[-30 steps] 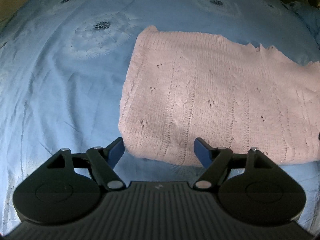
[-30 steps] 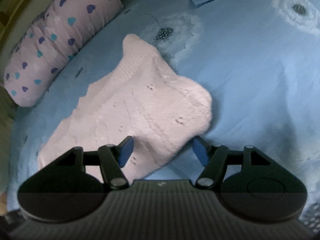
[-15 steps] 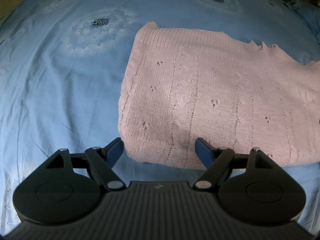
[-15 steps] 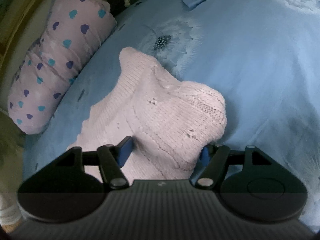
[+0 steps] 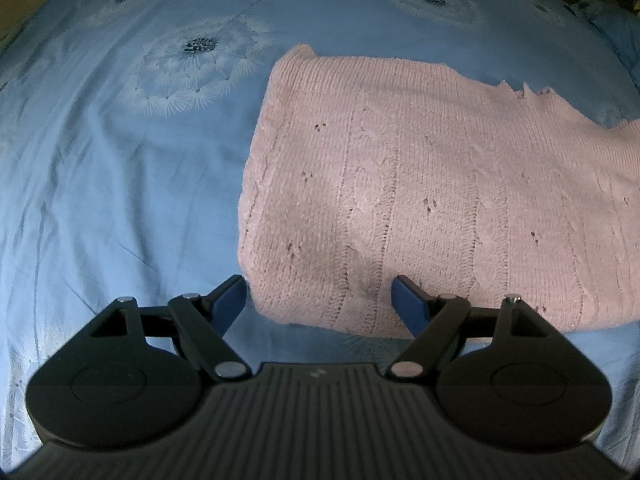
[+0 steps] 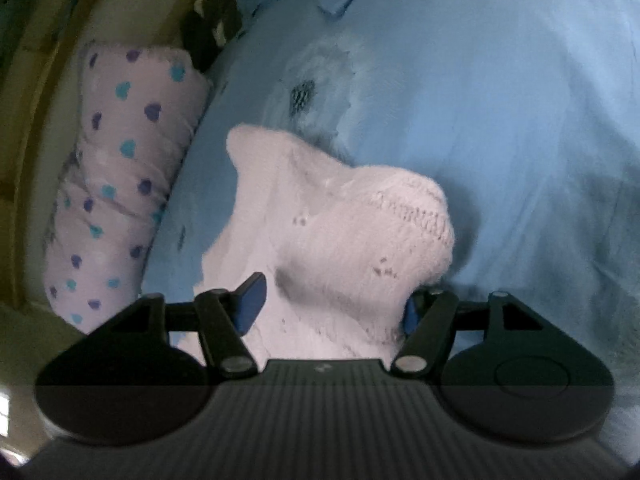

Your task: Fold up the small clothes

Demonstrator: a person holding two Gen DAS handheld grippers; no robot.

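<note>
**Both grippers at the near edge of the knit**

Pale pink cable-knit garment (image 5: pixel 420 200) spread flat on blue dandelion-print bedsheet (image 5: pixel 120 160), long axis running left to right. Left gripper (image 5: pixel 320 300) wide open, straddling the near left corner, apparently not yet pinching. Right gripper (image 6: pixel 332 300) also wide, a raised fold of knit bulging between the jaws; probably nearer to a grasp. Heart-dotted lilac pillow (image 6: pixel 120 180) just beyond.

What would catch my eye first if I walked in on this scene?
A pink knitted garment spread on a blue bedsheet printed with dandelion heads. In the right view one corner of it bulges up between the open fingers of the right tool; the left tool is open at its near edge. A heart-dotted pillow lies at the bed's edge.
</note>
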